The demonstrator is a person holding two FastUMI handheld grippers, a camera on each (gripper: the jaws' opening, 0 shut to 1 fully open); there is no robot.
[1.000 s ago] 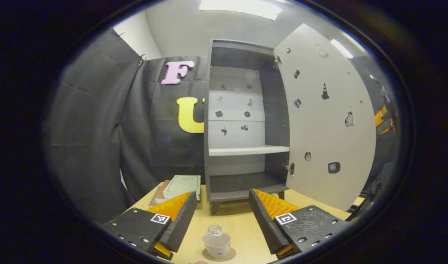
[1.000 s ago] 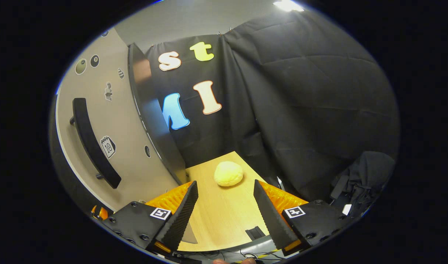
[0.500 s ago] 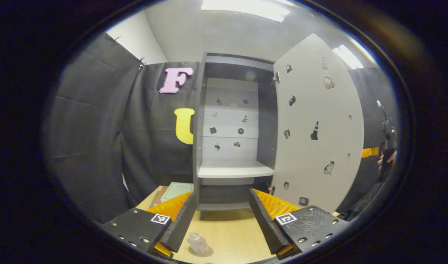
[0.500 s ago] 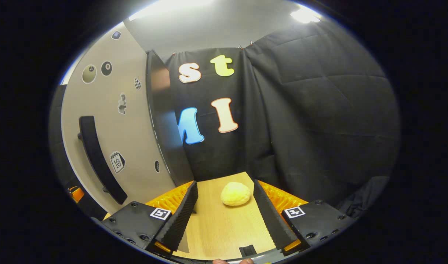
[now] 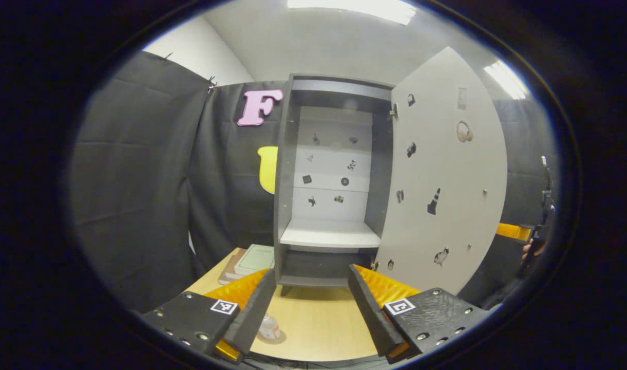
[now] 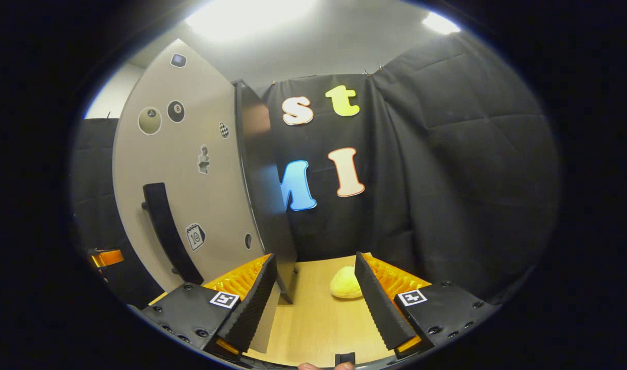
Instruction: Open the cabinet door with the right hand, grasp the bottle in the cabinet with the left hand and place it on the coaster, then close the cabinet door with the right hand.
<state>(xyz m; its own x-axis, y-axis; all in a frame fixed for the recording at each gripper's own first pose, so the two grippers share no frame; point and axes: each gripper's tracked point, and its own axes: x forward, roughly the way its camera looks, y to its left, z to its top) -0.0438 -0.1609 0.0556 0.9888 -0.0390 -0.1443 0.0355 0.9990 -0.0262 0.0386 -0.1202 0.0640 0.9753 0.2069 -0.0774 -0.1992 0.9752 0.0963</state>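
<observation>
In the left gripper view, the left gripper point(image 5: 308, 303) hangs over the near edge of the wooden table point(image 5: 318, 324) with its two fingers spread wide and nothing between them. The bottle point(image 5: 268, 327), small and clear, stands on the table low in the view, tucked just beside the inner edge of the gripper's left-hand finger and partly hidden by it; a round coaster point(image 5: 272, 337) shows as a dark rim under it. Farther out on the table stands the cabinet point(image 5: 329, 185), its shelf point(image 5: 329, 237) bare and its back panel dotted with small stickers. The cabinet door point(image 5: 441, 174) is swung wide to the right. A green notebook point(image 5: 255, 258) lies on a stack beside the cabinet's left foot.

In the right gripper view, the right gripper point(image 6: 316, 293) is also wide open and holds nothing. The door's outer face point(image 6: 185, 174) with its dark handle point(image 6: 170, 231) rises to the left, apart from the fingers. A yellow rounded lump point(image 6: 346, 285) rests on the table, just beside the right-hand finger.
</observation>
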